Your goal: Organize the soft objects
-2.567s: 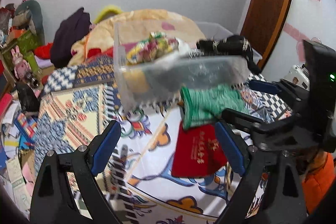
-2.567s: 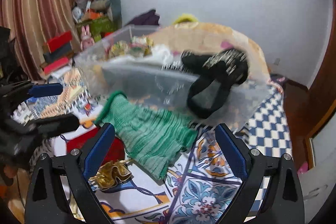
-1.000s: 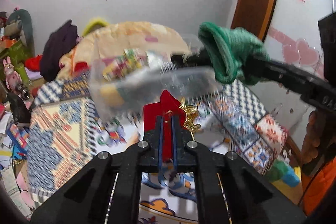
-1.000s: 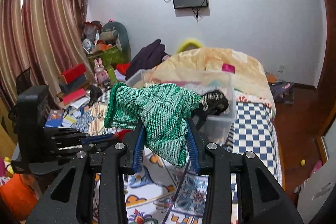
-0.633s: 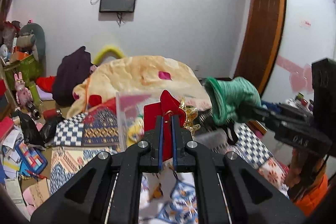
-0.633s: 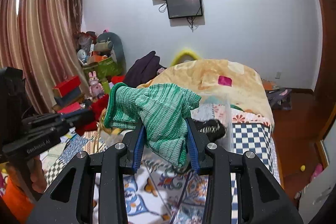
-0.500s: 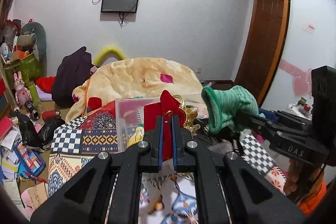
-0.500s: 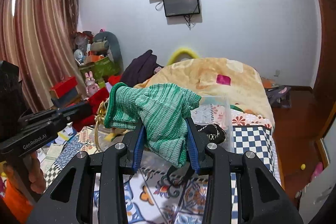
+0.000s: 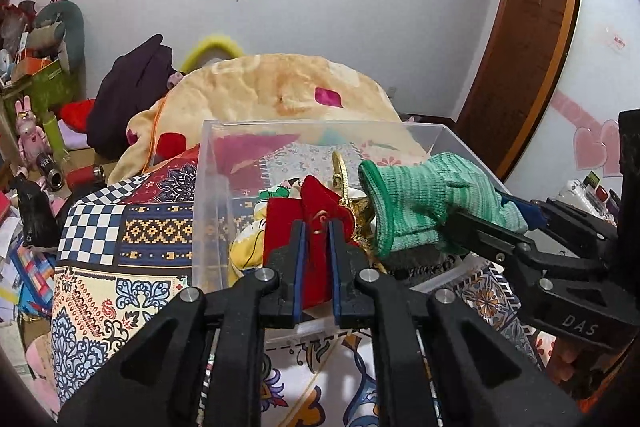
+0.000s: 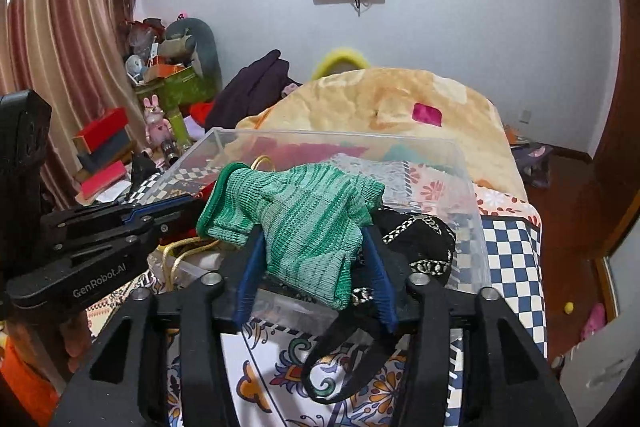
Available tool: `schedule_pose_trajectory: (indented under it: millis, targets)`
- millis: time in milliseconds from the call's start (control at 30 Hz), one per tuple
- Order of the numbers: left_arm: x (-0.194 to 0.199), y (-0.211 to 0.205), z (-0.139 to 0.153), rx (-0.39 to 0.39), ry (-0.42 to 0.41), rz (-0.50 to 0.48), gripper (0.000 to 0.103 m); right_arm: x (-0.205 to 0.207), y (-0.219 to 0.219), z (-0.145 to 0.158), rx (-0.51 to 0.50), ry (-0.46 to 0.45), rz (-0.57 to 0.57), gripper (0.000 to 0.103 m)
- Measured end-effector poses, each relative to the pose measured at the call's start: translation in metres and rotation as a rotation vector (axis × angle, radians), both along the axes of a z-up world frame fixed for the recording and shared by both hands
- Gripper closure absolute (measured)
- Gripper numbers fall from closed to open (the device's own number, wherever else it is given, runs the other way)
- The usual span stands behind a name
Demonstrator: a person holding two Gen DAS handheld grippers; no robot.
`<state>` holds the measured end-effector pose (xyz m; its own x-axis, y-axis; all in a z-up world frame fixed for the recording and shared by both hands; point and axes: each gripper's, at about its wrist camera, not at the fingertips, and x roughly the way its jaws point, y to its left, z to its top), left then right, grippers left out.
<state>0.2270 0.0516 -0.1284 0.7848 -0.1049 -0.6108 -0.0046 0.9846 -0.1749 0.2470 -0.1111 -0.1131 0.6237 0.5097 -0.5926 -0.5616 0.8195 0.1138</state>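
My left gripper (image 9: pixel 315 227) is shut on a red pouch (image 9: pixel 308 219) with a gold cord and holds it over the clear plastic bin (image 9: pixel 208 163) on the bed. My right gripper (image 10: pixel 312 239) is shut on a green knitted glove (image 10: pixel 304 219), also over the bin (image 10: pixel 468 203). In the left wrist view the glove (image 9: pixel 420 203) hangs just right of the pouch. The left gripper (image 10: pixel 184 207) shows at the left of the right wrist view. A black bag with a chain (image 10: pixel 416 239) and other soft items lie in the bin.
The bin stands on a patterned bedspread (image 9: pixel 120 267). An orange blanket (image 9: pixel 280 87) is heaped behind it. Cluttered shelves and toys (image 10: pixel 160 75) stand at the left. A wooden door (image 9: pixel 532 39) is at the right.
Both grippers closed on their items, lifted them off the bedspread, and have now come down and forward so pouch and glove hang over the bin.
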Motion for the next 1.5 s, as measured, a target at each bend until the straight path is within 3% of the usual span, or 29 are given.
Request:
schedule_pose_trajectory:
  millis: [167, 300, 533, 667, 833, 1133, 1300, 1500]
  targets:
    - [-0.011, 0.004, 0.013, -0.015, -0.028, 0.003, 0.073, -0.007, -0.009, 0.012, 0.024, -0.029, -0.019, 0.032]
    - [-0.027, 0.004, 0.035, -0.009, -0.087, -0.002, 0.073, -0.014, -0.019, 0.03, 0.058, -0.052, -0.026, 0.03]
    - [-0.069, -0.013, 0.085, 0.072, -0.231, 0.002, 0.073, -0.036, -0.035, 0.067, 0.117, -0.138, -0.029, 0.03]
    - [-0.091, -0.018, 0.107, 0.067, -0.298, 0.001, 0.054, -0.054, -0.043, 0.087, 0.143, -0.202, -0.031, 0.03]
    - [-0.114, -0.025, 0.127, 0.084, -0.363, 0.0, 0.044, -0.075, -0.053, 0.107, 0.177, -0.267, -0.031, 0.026]
    - [-0.14, -0.032, 0.14, 0.109, -0.428, 0.013, 0.014, -0.091, -0.059, 0.113, 0.202, -0.328, -0.044, 0.001]
    - [-0.145, -0.033, 0.141, 0.109, -0.44, 0.018, 0.004, -0.096, -0.058, 0.111, 0.192, -0.35, -0.052, 0.0]
    - [-0.147, -0.034, 0.141, 0.11, -0.442, 0.024, 0.002, -0.098, -0.063, 0.11, 0.198, -0.346, -0.064, 0.0]
